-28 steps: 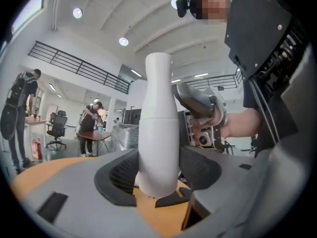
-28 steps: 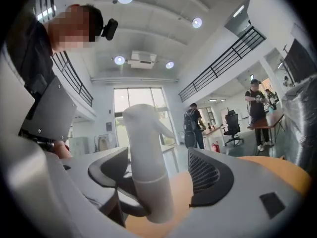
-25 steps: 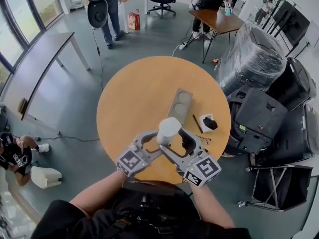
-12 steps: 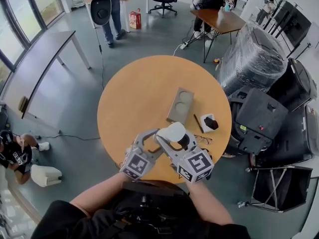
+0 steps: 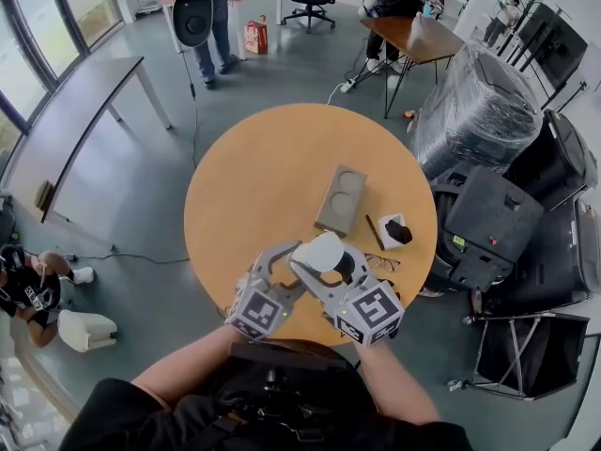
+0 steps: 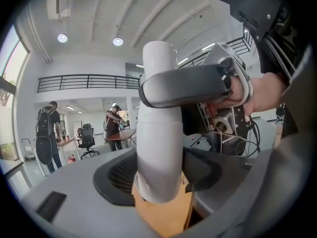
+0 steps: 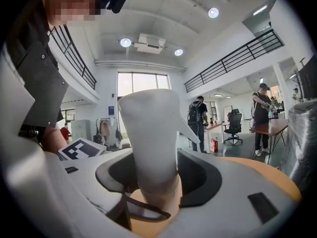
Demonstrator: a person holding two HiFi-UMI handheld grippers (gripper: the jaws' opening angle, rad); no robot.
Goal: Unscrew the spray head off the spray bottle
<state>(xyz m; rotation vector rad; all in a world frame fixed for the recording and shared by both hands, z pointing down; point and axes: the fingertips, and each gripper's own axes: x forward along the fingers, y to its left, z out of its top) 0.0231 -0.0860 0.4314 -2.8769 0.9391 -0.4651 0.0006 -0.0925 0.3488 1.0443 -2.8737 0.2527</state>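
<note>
The fingers (image 6: 116, 180) of the left gripper (image 6: 158, 175) are clenched on the white body of the spray bottle (image 6: 156, 138), one dark pad at each side of it; the fingers (image 7: 198, 175) of the right gripper (image 7: 151, 180) have just been closing and now grasp the spray head (image 7: 148, 128), whose nozzle points to the right in the right gripper view; in the left gripper view one grey finger of the right gripper crosses the upper part of the bottle. The two grippers meet from opposite sides, and their marker cubes are near the person's body; the bottle stands about upright between them, in the air above the near edge of the round wooden tabletop (image 5: 263, 177); it does not touch the wood. Further out on the tabletop lies a grey tray (image 5: 340, 198) with two round hollows; to its right are a dark pen (image 5: 373, 234) and a small white box (image 5: 392, 232) with something black in it; a pair of glasses (image 5: 383, 264) lies near the right gripper.
</note>
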